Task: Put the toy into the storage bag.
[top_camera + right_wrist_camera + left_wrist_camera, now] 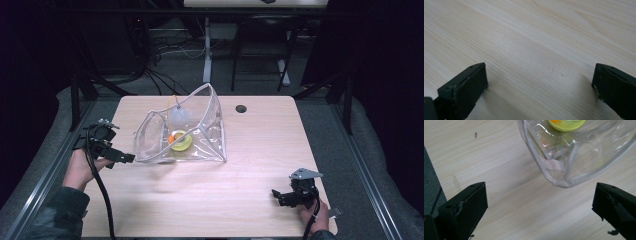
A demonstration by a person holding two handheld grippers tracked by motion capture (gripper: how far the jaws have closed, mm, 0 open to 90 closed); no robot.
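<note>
A clear plastic bag (192, 131) with white-trimmed edges lies open near the middle of the wooden table (250, 165). Inside it sits a yellow-green ring with an orange centre (179, 139). My left gripper (122, 157) hovers at the table's left edge, open, its tips just short of the bag's left corner (560, 182); the yellow-green ring (566, 123) shows at the top of the left gripper view. My right gripper (280, 196) rests low at the front right, open, with bare wood (536, 62) between its jaws.
A small dark hole (241, 108) marks the table's back right. Black frame rails (75, 95) run along both sides. Cables and table legs (207, 50) lie on the floor beyond the far edge.
</note>
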